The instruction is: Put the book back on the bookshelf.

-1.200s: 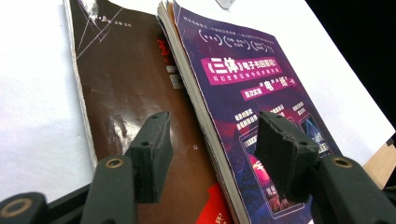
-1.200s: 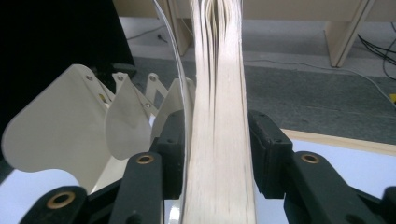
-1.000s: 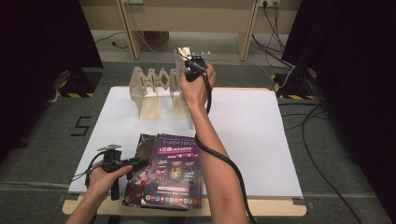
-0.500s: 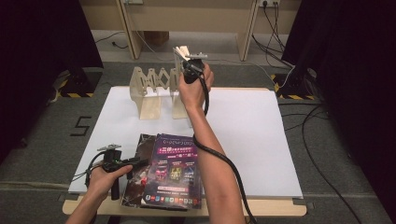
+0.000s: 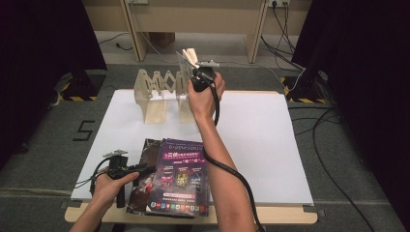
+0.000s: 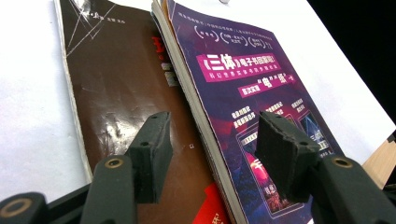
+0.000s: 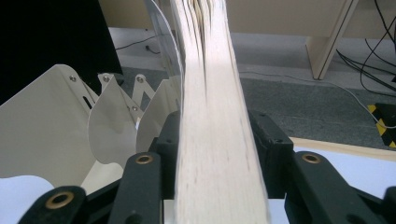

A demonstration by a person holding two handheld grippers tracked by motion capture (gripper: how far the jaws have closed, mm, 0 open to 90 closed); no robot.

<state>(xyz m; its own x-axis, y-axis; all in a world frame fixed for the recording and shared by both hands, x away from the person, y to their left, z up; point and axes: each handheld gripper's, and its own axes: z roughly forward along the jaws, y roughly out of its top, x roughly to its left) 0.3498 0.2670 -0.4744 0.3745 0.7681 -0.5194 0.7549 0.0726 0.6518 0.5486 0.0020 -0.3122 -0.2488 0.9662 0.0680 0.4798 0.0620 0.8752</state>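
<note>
The desk [image 5: 270, 145] is covered by a white sheet, and its wooden near edge shows below that. At the far edge, left of the middle, stands a pale wooden rack [image 5: 157, 92] with folding dividers; the right gripper view shows its rounded plates [image 7: 56, 126] just left of the jaws.

At the near edge, left of the middle, lie 2 books. The purple book [image 5: 181, 176] lies on top and overlaps the right part of the brown book [image 5: 142, 179]. In the left gripper view the purple book [image 6: 252, 93] lies over the brown book [image 6: 116, 79], its page edges running between the 2 jaws.

A 3rd book [image 5: 187, 60] stands upright at the rack's right end, page edges toward the camera [image 7: 215, 116].

The right gripper [image 5: 199, 79] is held at that upright book. Its jaws have just been opening; the book stands between them, and the blur hides whether the pads touch it.

The left gripper [image 5: 140, 169] rests by the near left corner, jaws wide apart and holding nothing, poised over the 2 flat books.
</note>
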